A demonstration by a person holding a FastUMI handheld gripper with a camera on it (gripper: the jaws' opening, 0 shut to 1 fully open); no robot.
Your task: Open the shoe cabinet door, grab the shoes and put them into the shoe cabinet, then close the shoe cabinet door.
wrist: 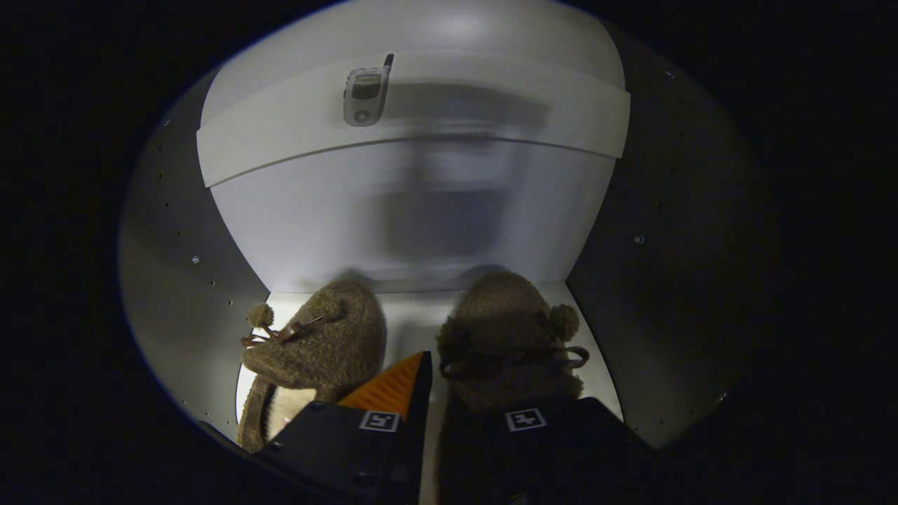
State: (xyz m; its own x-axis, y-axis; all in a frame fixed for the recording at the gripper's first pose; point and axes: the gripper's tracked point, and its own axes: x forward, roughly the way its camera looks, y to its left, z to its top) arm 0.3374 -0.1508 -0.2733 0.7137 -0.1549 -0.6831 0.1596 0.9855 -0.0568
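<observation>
I am looking into the shoe cabinet, whose white shelf [410, 330] holds a pair of fuzzy brown slippers. The left slipper [323, 344], with a pompom and a small bow, rests just left of my fingers. The right slipper [508, 315] lies toe-first toward the back wall, and its heel end runs down between my fingers. My gripper [466, 393] is shut on the rear of that right slipper. One finger [396, 389] stands in the gap between the two slippers, the other [561, 428] lies over the slipper's right side.
A white back panel [421, 210] closes the compartment close beyond the toes, with a white crossbar [491, 119] above it. A small grey device [365, 95] is fixed on that bar. Grey side walls [189, 280] with rows of small holes flank the shelf.
</observation>
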